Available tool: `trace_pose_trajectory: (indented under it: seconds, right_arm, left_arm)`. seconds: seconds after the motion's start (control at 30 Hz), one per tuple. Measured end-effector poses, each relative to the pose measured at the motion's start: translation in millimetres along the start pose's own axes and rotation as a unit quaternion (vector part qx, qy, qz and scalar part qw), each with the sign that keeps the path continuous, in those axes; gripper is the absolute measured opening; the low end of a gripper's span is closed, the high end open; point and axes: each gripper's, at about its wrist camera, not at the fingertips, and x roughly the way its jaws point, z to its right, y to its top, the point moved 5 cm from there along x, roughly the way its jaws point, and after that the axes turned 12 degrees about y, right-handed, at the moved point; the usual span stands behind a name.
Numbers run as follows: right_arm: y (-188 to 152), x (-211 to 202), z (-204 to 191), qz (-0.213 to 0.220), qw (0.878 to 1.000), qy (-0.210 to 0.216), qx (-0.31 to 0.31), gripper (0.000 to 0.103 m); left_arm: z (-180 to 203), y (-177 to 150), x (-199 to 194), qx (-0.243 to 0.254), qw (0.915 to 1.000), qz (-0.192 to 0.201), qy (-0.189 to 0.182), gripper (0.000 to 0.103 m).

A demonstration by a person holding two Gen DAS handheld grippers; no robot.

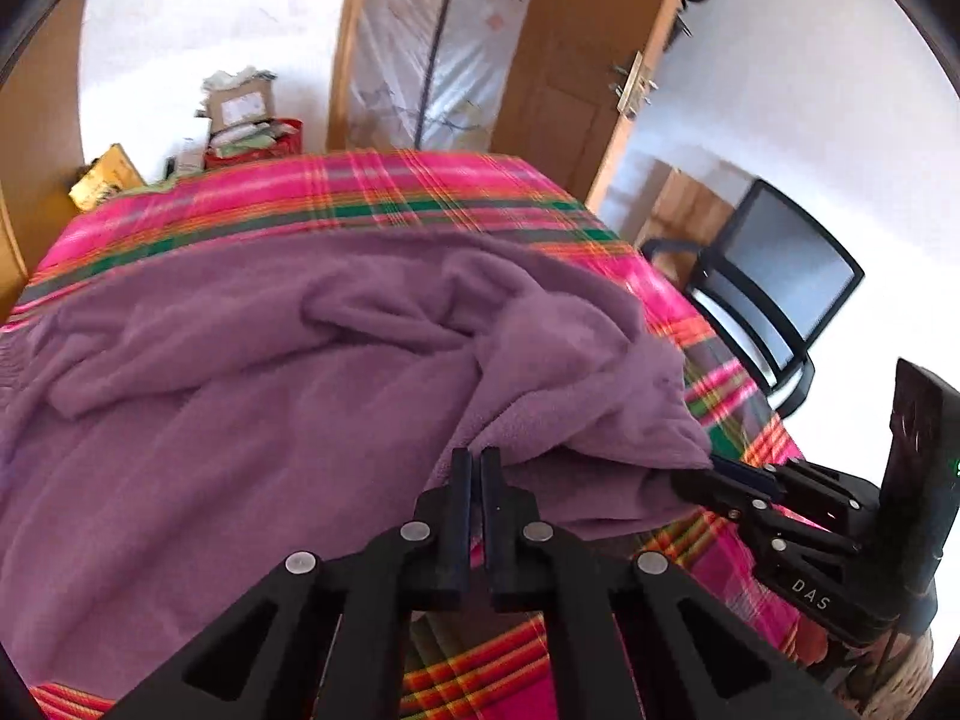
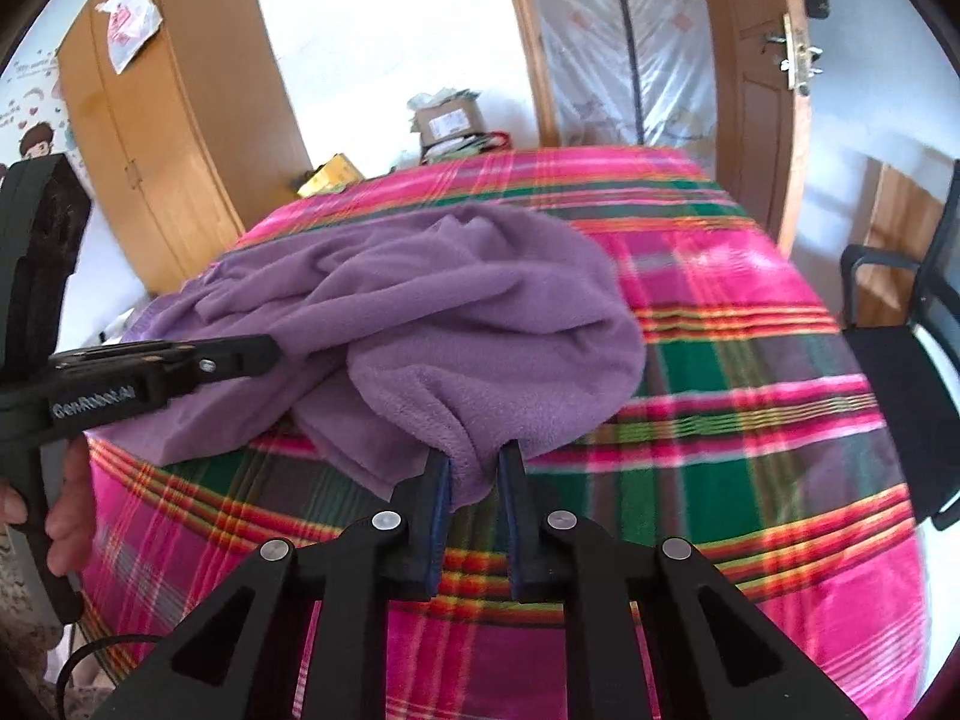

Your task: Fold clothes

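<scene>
The garment (image 2: 456, 312) was a soft, matt purple fleece with a fuzzy nap. It lay on a woven plaid blanket (image 2: 750, 372), smoother and flatter in finish. Both grippers, left (image 1: 477, 462) and right (image 2: 474, 468), were matt black plastic with shiny metal rivets; the right one's pads (image 2: 441, 516) looked like blue rubber. The door (image 1: 576, 60) and wardrobe (image 2: 180, 138) were smooth varnished wood.

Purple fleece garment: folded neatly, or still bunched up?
Still bunched: the purple fleece garment lies in rumpled heaps on the plaid cover, no flat, squared fold visible.
</scene>
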Motion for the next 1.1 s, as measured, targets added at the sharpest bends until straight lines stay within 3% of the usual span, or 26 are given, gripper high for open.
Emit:
trace_pose_trajectory:
  seconds: [0.23,0.47,0.67,0.83,0.97,1.1]
  right_arm:
    - [27,-27,17,0.043,0.996,-0.077,-0.033,0.011]
    - [62,-39,28,0.068,0.985,-0.141,-0.073,0.008]
    - [92,-47,20,0.107,0.966,-0.193,-0.134,0.008]
    - [108,-38,22,0.106,0.949,-0.242,-0.173,0.008]
    - [98,-37,19,0.096,0.960,-0.202,-0.167,0.008]
    - [64,-36,15,0.050,0.982,-0.111,-0.144,0.008]
  left_arm:
    - [-27,25,-24,-0.055,0.9974,0.046,0.002,0.002]
    - [-44,33,-31,-0.091,0.9942,0.058,-0.002,0.002]
    - [-63,37,-41,-0.123,0.9899,0.071,0.006,0.002]
    - [-72,35,-46,-0.137,0.9873,0.080,0.010,0.002]
    - [-78,29,-49,-0.141,0.9870,0.076,0.014,0.002]
    - [-93,26,-54,-0.148,0.9856,0.077,0.023,0.002]
